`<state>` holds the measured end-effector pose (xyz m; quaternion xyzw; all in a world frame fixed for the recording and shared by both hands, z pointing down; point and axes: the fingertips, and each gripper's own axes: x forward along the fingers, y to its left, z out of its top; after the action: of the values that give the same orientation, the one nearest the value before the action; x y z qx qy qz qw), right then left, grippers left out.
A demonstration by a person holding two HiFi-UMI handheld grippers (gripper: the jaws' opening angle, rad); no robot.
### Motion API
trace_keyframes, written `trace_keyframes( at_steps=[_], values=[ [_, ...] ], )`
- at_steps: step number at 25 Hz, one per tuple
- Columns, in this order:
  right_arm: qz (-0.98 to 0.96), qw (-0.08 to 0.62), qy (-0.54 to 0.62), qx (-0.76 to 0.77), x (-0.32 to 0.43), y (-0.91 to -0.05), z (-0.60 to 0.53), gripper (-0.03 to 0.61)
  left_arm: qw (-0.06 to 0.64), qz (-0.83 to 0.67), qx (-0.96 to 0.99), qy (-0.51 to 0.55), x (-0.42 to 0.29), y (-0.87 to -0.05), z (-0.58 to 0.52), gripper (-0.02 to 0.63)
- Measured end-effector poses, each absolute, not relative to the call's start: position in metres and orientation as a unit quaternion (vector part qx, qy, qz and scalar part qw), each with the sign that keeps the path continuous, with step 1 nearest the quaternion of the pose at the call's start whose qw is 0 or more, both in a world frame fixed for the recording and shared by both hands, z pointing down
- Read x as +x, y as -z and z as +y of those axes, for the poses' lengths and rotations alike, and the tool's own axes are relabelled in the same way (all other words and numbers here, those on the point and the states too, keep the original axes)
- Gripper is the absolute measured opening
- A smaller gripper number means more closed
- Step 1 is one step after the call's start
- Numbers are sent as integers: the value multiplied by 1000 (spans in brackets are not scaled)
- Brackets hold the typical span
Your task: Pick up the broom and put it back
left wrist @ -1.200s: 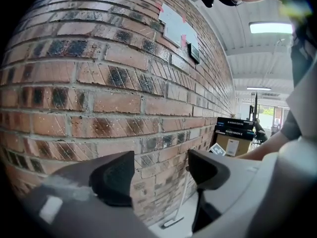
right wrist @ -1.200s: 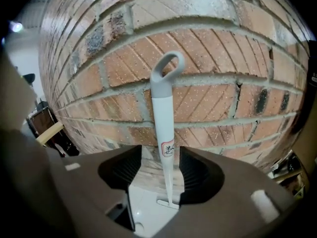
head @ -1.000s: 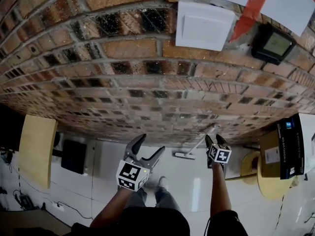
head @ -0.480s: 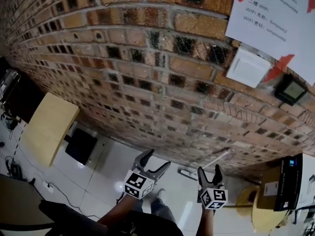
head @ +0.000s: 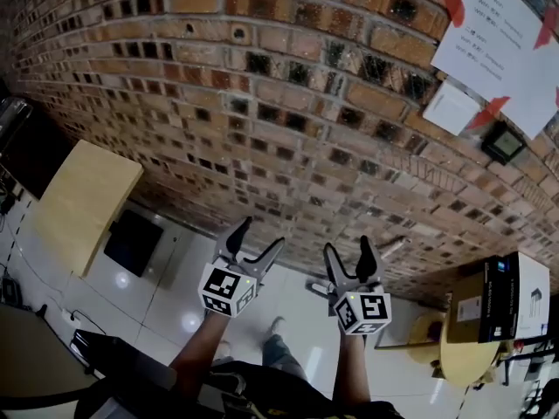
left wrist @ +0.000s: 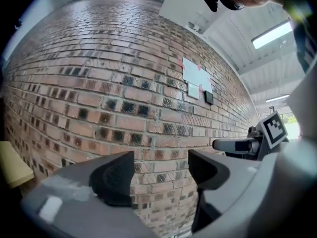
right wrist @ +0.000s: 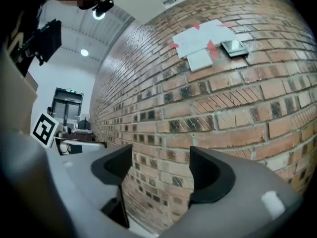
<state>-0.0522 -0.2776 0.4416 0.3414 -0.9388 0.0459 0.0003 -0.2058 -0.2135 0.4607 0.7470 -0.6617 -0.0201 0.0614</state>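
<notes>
1. Wooden tabletop (head: 87, 199): stands at the foot of the brick wall (head: 262, 103), at its far left end.
2. Left gripper (head: 258, 237): held up in front of the wall's lower courses and aimed at them. Its jaws are spread, and only brickwork shows through the gap in the left gripper view (left wrist: 161, 165).
3. Right gripper (head: 349, 250): held just right of the left gripper, facing the same wall. Its jaws have just been opening and now stand apart, with only brick showing between them in the right gripper view (right wrist: 161, 162).
4. Broom (head: 395, 245): leans against the base of the wall, behind and to the right of the right gripper. Neither gripper touches it.
5. Cardboard box (head: 467, 311): sits near the wall's right end, low down.
6. Paper notices (head: 498, 33): taped high on the wall at the right.
</notes>
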Motion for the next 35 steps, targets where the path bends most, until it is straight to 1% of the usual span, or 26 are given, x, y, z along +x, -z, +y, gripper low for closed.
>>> trace_keyframes(
  at_steps=[6, 9, 12, 15, 21, 24, 28, 35],
  values=[
    [-926, -5, -35, 375, -79, -432, -182, 357, 41, -647, 760, 36, -247, -445, -132, 342],
    [-922, -9, -36, 385, -89, -431, -130, 357, 43, -640, 766, 31, -262, -448, -89, 342],
    [-917, -15, -40, 396, -91, -429, -92, 357, 45, -629, 775, 35, -267, -445, -57, 342],
    [-912, -21, -44, 406, -87, -427, -69, 357, 33, -614, 788, 36, -262, -434, -35, 342],
    [-899, -28, -1, 437, -87, -402, -64, 351, -13, -620, 785, 10, -256, -402, -18, 342],
    [-885, -28, 6, 465, -78, -396, -64, 341, -13, -618, 786, 13, -249, -398, -13, 342],
    [-889, -18, 2, 457, -81, -401, -63, 331, -8, -634, 773, 16, -254, -398, -15, 342],
    [-894, -11, -1, 447, -71, -402, -70, 328, -4, -641, 768, 15, -243, -400, -18, 342]
  ],
)
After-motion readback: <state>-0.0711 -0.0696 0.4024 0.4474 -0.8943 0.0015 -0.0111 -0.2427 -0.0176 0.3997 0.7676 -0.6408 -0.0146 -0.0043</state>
